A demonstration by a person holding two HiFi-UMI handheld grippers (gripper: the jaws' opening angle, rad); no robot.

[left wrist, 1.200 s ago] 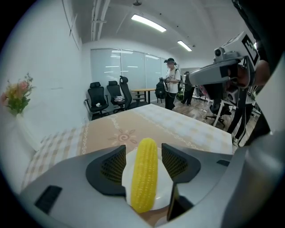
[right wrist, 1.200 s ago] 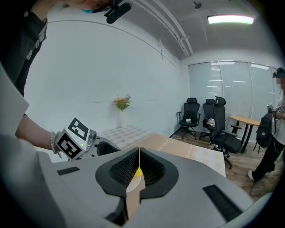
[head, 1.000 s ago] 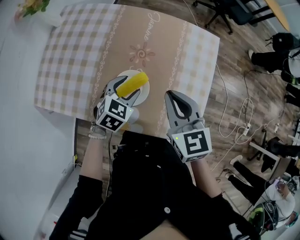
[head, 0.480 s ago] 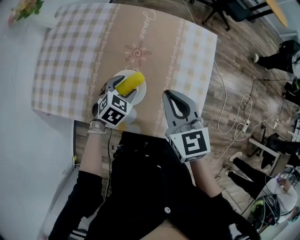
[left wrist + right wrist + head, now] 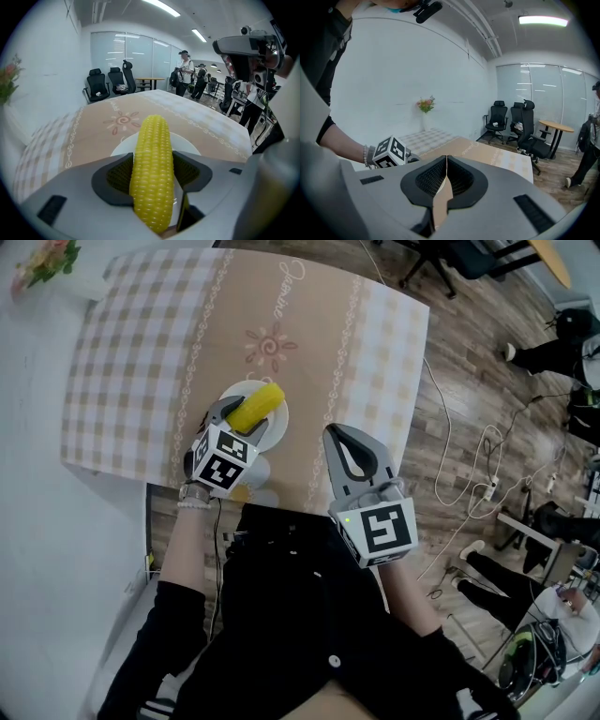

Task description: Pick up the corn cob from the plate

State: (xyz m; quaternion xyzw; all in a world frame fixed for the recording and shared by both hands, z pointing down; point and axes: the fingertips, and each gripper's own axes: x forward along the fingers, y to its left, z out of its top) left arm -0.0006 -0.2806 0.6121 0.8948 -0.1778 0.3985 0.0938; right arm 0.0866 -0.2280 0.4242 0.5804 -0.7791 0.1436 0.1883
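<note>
A yellow corn cob (image 5: 255, 407) is clamped lengthwise between the jaws of my left gripper (image 5: 246, 414), which is shut on it. In the left gripper view the corn cob (image 5: 152, 164) fills the middle and its far end points out over the white plate (image 5: 187, 143). The head view shows the plate (image 5: 275, 430) under the cob near the table's front edge. Whether the cob still touches the plate cannot be told. My right gripper (image 5: 340, 434) hovers to the right of the plate, shut with nothing between its jaws (image 5: 446, 161).
The table wears a beige and checked cloth (image 5: 141, 352). A small vase of flowers (image 5: 42, 263) stands at its far left corner. Cables (image 5: 478, 474) trail over the wooden floor to the right. Office chairs (image 5: 105, 84) and standing people (image 5: 185, 70) are beyond the table.
My left gripper stays shut on the corn cob over the plate and has shifted only slightly. The right gripper has barely moved.
</note>
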